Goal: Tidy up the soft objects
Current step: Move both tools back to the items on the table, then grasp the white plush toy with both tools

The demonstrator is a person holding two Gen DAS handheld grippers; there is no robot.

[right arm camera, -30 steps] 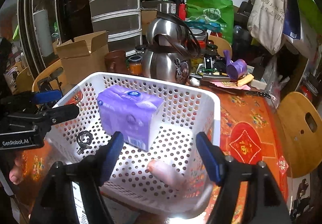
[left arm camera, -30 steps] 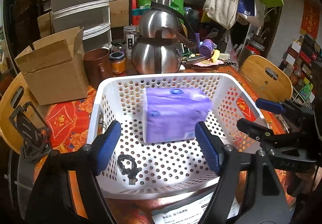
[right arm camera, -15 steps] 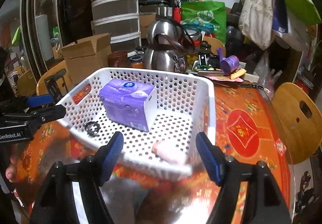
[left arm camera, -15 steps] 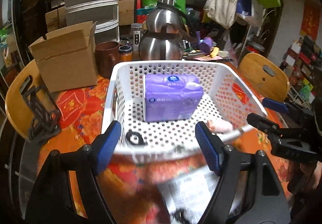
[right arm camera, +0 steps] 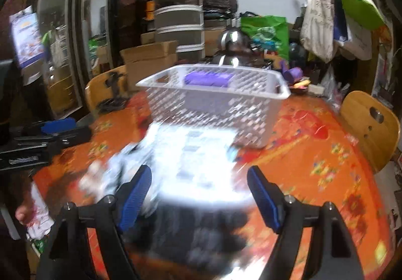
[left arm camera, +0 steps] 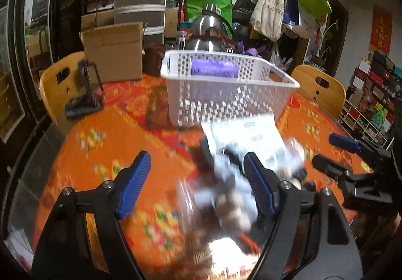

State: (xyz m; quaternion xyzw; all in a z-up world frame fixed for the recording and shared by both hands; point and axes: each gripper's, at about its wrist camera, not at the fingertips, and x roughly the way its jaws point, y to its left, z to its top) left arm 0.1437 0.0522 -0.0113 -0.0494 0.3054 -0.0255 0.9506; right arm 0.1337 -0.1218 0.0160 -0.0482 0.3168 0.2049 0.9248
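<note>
While both views are smeared by motion blur, the main items remain readable.

Tissue pack: a purple tissue pack (left arm camera: 214, 69) lies inside the white perforated basket (left arm camera: 226, 101); only its top shows above the rim. Its long axis runs left to right across both views, parallel to the basket's near wall. Which end is its front cannot be told.

Basket: standing upright on the counter (left arm camera: 100, 144), which carries an orange and red patterned cloth.

Loose items: a white printed sheet (right arm camera: 198, 151) lies on the counter against the basket's near wall. A blurred grey and white heap (left arm camera: 226, 187) lies nearer the cameras, too smeared to name.

Left claw (left arm camera: 197, 180): released, jaws wide apart, gripping nothing; the blurred heap lies beyond its right pad.

Right claw (right arm camera: 199, 194): released, jaws have just been opening, nothing between the pads; the printed sheet lies ahead of it.

Surroundings: a cardboard box (left arm camera: 114, 52) stands left of the basket and a steel kettle (left arm camera: 209, 33) behind it. Wooden chairs (right arm camera: 369, 126) flank the counter.

Obstructions: sheet and heap lie between both claws and the basket.
</note>
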